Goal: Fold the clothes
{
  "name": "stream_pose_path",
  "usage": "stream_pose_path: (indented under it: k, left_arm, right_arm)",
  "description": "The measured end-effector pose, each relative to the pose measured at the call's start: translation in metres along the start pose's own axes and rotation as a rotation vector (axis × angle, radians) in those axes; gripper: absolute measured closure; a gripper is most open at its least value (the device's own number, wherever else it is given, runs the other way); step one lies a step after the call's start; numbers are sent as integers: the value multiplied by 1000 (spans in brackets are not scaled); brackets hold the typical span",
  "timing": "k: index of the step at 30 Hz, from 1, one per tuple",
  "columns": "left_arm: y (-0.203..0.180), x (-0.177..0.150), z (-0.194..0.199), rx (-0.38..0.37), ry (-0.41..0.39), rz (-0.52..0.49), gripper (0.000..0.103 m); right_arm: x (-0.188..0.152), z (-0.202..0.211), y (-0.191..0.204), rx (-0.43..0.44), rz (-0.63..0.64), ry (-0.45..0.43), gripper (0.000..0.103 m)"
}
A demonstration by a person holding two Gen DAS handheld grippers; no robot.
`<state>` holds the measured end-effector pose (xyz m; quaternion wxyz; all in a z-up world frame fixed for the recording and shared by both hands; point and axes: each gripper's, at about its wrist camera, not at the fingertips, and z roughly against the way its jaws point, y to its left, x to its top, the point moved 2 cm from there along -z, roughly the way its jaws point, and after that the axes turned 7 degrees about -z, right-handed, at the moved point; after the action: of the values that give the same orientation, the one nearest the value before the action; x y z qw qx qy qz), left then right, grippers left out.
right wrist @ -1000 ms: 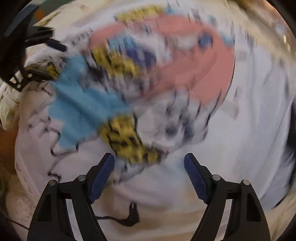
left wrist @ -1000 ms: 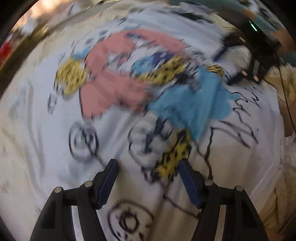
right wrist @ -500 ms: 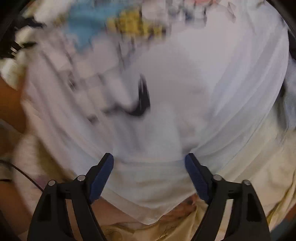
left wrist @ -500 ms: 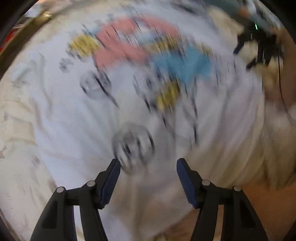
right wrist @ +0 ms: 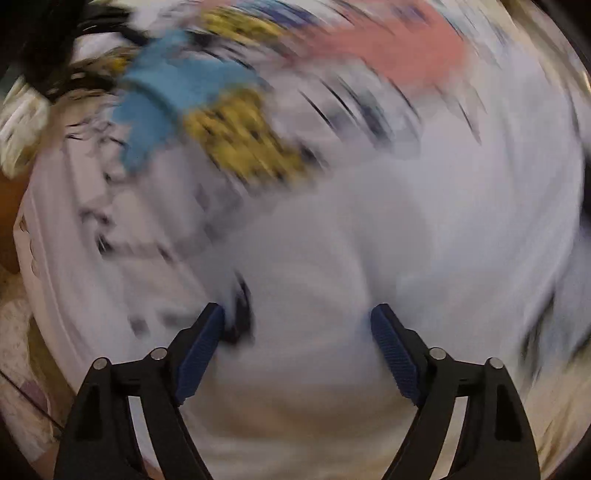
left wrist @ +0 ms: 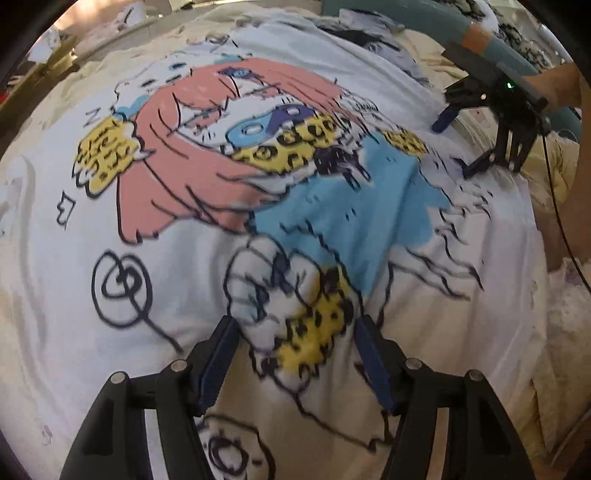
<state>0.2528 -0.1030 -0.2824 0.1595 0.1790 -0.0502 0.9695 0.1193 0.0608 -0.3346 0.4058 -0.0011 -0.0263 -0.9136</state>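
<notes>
A white T-shirt (left wrist: 207,280) with a pink, blue and yellow cartoon print lies spread flat, print up. My left gripper (left wrist: 295,325) hovers over the print's lower yellow patch; its jaws are opening and only flat cloth lies beneath them, nothing pinched. At the shirt's right edge in the left wrist view, my right gripper (left wrist: 456,147) points down at the cloth. Its own view is badly blurred: the right gripper (right wrist: 298,310) stands over plain white T-shirt (right wrist: 461,206) below the print, jaws opening, with no fold of cloth caught between the pads.
Cream bedding (left wrist: 554,325) lies under and around the shirt. More crumpled clothes (left wrist: 373,26) sit at the far edge. A person's forearm (left wrist: 554,85) and a black cable (left wrist: 561,229) run along the right side.
The left wrist view swung down toward the shirt's hem and came back over the print. The right wrist view slid from the print to the hem, then back onto plain white cloth.
</notes>
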Motion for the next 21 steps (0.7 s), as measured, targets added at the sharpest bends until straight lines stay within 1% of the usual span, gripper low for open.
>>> stream_pose_path:
  k: [1,3,4,5,6,8,9,11,12,13,15,17,18,19,20,21]
  left_arm:
    - [-2,-2,1,-2,20,-18,36]
    - [0,-3,9,-24,30,-34,36]
    - [3,2,14,-37,-2,-17,36]
    - [7,8,20,-50,-37,3,36]
    - [11,14,26,-64,-72,22,36]
    - [14,26,35,-96,-134,47,36]
    - [8,35,33,-95,-150,31,36]
    - [-9,56,15,24,-160,-81,36]
    - [-14,57,11,71,-154,-110,36]
    - [-21,58,-3,87,-125,-130,36]
    - [-30,54,-9,63,-110,-150,36]
    - [-39,51,-14,36,-96,-168,36]
    - [-46,48,-15,24,-80,-196,36]
    - [-52,45,-12,-25,-74,-208,36]
    - [-56,42,-8,-93,-72,-202,36]
    - [-58,39,-6,-127,-69,-199,36]
  right_arm:
    - [-8,0,-4,-2,14,37,17]
    - [-17,0,-5,-36,77,123,18]
    - [-17,3,-6,-54,100,139,19]
    - [-10,11,-7,-54,99,106,19]
    - [-1,22,-9,-44,86,55,19]
    - [23,41,-11,14,35,-56,19]
    - [41,49,-10,38,1,-123,19]
    - [79,51,-3,14,-42,-225,19]
    - [95,48,2,-3,-54,-263,19]
    - [108,43,7,-14,-56,-286,19]
    - [123,21,25,-10,3,-261,19]
    - [122,1,42,-6,78,-213,19]
    - [118,-5,49,1,100,-196,18]
    - [112,-8,55,11,111,-186,17]
    - [105,-10,60,29,123,-171,17]
    - [99,-10,63,51,136,-154,17]
